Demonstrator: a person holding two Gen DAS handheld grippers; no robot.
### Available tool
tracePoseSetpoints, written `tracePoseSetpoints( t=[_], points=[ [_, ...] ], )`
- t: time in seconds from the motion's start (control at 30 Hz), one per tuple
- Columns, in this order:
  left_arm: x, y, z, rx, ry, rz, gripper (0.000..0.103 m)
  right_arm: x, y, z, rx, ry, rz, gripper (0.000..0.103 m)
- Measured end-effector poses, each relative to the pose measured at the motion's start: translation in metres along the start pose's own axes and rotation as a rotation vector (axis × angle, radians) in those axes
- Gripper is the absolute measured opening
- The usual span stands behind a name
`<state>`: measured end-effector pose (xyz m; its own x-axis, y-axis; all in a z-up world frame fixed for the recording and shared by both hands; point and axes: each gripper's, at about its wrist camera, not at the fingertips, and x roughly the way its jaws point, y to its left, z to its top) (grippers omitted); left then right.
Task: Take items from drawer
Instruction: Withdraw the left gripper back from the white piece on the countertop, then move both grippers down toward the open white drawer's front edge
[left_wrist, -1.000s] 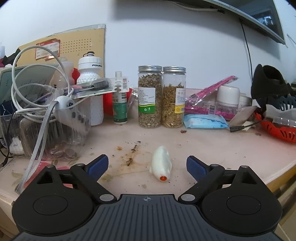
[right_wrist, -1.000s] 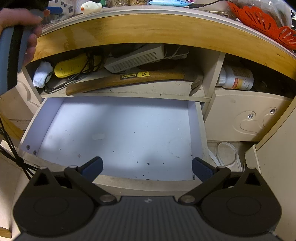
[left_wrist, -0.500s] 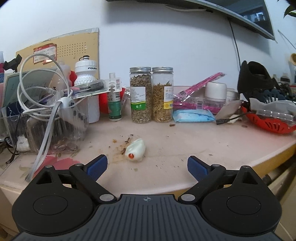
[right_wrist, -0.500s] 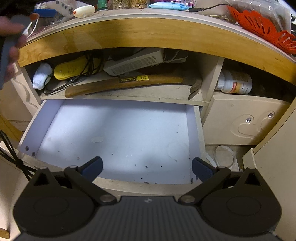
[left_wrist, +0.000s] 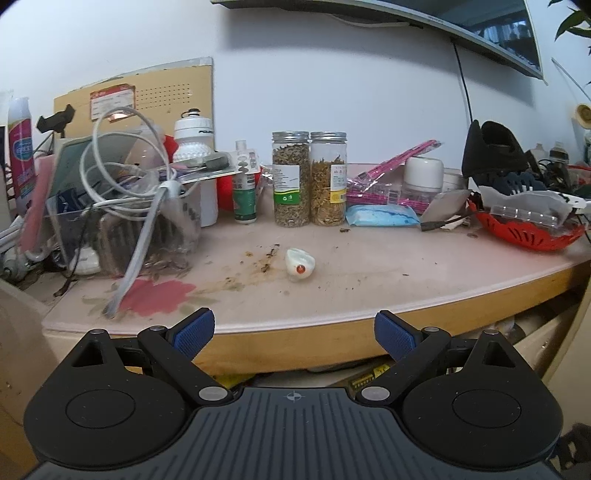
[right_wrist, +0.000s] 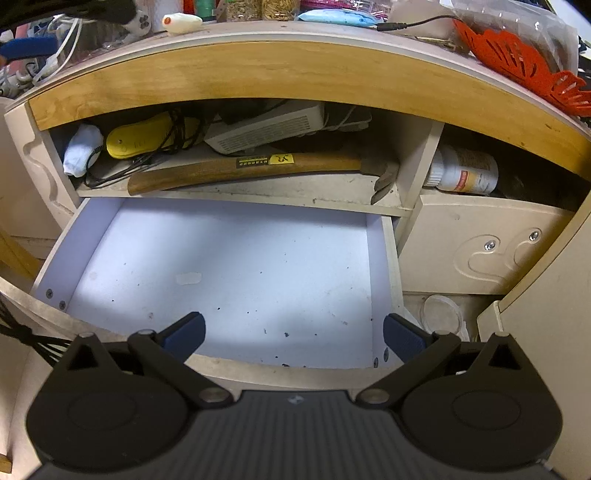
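A small white bottle with an orange tip (left_wrist: 299, 264) lies on its side on the pink desktop (left_wrist: 406, 273); the right wrist view shows the same white bottle (right_wrist: 181, 22) near the desk's front edge. My left gripper (left_wrist: 294, 329) is open, held back from the desk edge, nothing between its fingers. Below the desk, the white drawer (right_wrist: 229, 273) is pulled out, and only specks show on its floor. My right gripper (right_wrist: 294, 331) hangs open above the drawer's front rim.
Two glass jars (left_wrist: 309, 178), a cable-filled clear bin (left_wrist: 122, 206), a red basket (left_wrist: 528, 230) and a blue packet (left_wrist: 382, 215) crowd the desk's back. On the shelf above the drawer lie a hammer (right_wrist: 258, 168), a yellow device (right_wrist: 142, 136) and a white box (right_wrist: 266, 127).
My left gripper has pulled back from the desk, leaving the white bottle lying farther away. The right gripper has risen slightly over the drawer. A hand at top left has left the right view.
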<state>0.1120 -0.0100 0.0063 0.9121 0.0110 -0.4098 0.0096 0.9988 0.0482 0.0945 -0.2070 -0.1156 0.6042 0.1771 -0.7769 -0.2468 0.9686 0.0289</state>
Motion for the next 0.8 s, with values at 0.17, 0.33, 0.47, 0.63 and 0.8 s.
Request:
tracePoseSetpoints(
  t=[0.17,0.33,0.47,0.63,0.8],
  points=[
    [-0.018,0.003,-0.004,0.004,0.013,-0.005,0.096,0.000,0.002,0.000,-0.009,-0.004,-0.007,0.103],
    [-0.031,0.006,-0.012,0.017,0.039,-0.013,0.096,-0.003,0.004,0.001,-0.020,-0.015,-0.006,0.103],
    [-0.040,0.012,-0.021,0.008,0.067,-0.016,0.096,-0.003,0.005,0.002,-0.028,-0.018,-0.008,0.103],
    [-0.052,0.014,-0.031,0.011,0.090,-0.015,0.096,-0.003,0.005,0.002,-0.034,-0.019,-0.013,0.103],
    [-0.061,0.017,-0.037,-0.008,0.114,-0.019,0.096,-0.003,0.006,0.001,-0.042,-0.016,-0.015,0.103]
  ],
)
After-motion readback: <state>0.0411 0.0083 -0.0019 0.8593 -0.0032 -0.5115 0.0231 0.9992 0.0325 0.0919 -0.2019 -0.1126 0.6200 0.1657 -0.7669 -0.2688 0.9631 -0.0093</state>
